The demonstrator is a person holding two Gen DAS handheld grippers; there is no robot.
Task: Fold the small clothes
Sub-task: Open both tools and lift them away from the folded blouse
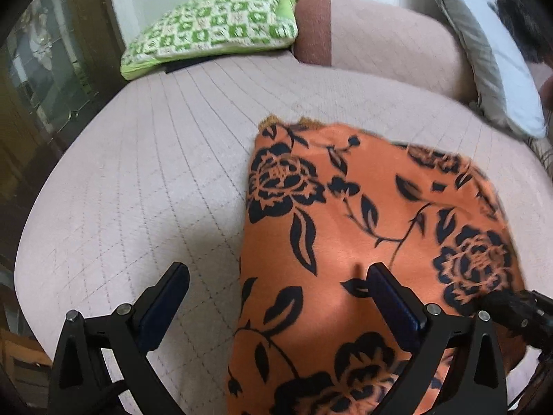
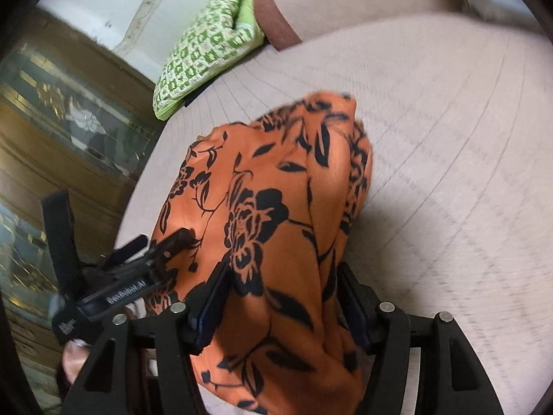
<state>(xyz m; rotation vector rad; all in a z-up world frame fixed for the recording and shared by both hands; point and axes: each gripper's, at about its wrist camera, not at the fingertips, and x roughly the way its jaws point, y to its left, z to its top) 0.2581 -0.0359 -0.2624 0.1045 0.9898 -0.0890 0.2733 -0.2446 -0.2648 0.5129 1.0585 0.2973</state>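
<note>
An orange garment with a black flower print [image 1: 363, 228] lies on a pale quilted sofa seat [image 1: 145, 180]. My left gripper [image 1: 276, 276] is open, low over the garment's left edge; its right finger [image 1: 394, 301] rests on the cloth and its left finger [image 1: 166, 297] is over bare seat. In the right wrist view the same garment [image 2: 269, 207] is bunched and lifted between the fingers of my right gripper [image 2: 283, 276], which is shut on a thick fold of it. The left gripper [image 2: 138, 263] shows there at the garment's left side.
A green and white checked cushion [image 1: 214, 24] lies at the back of the seat beside the sofa arm [image 1: 380, 34]. A grey and white pillow [image 1: 490, 52] leans at the far right. A wooden cabinet with glass [image 2: 52, 121] stands left of the sofa.
</note>
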